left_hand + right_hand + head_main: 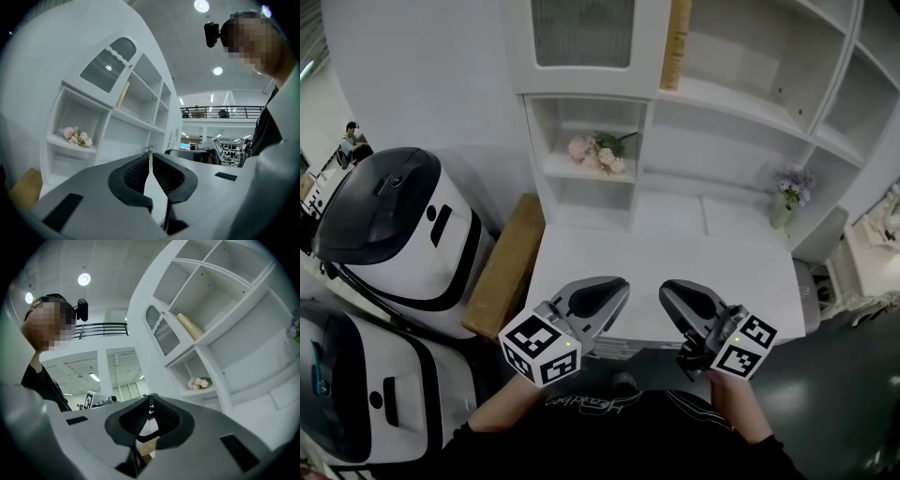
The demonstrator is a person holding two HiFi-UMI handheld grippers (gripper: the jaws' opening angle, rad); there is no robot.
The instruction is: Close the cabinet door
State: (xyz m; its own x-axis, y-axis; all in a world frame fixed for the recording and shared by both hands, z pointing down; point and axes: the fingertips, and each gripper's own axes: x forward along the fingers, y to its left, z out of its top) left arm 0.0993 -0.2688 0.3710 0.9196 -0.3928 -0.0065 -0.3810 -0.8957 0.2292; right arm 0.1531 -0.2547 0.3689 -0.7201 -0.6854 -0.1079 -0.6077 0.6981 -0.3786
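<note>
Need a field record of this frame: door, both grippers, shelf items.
cabinet door: top of shelf unit, looks closed
left gripper: jaws together, empty
right gripper: jaws together, empty
pink flowers: cubby below the door
purple flowers: in vase, desk's right end
brown box: left of desk

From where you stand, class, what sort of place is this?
Probably a big indoor hall or lab: a white shelf unit with desk, bulky white machines beside it, a balcony railing beyond.
</note>
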